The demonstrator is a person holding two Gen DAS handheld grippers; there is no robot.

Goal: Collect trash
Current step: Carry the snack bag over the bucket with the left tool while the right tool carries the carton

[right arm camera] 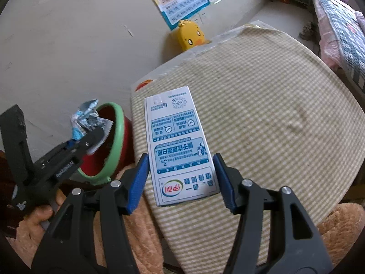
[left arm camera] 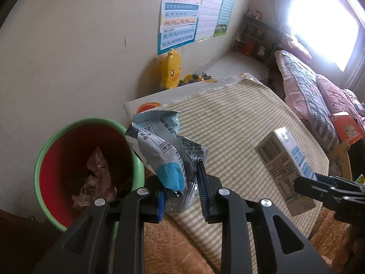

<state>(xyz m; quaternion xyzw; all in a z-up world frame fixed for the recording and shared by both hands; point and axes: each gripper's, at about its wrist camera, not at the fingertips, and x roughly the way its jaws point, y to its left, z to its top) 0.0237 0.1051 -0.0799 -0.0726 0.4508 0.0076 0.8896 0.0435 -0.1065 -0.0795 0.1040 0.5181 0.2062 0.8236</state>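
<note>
My left gripper is shut on a crumpled blue and grey snack wrapper, held just right of the rim of a green bin with a red inside. The bin holds some crumpled scraps. In the right wrist view the same wrapper hangs over the bin from the left gripper. My right gripper is shut on a white and blue milk carton, lifted above the striped cloth. The carton and the right gripper's tip also show in the left wrist view.
The striped cloth covers a low table beside the wall. A yellow duck toy stands behind it, under wall posters. A bed with pink bedding lies at the right. Brown fluffy fabric lies below. A person's hand holds the left gripper.
</note>
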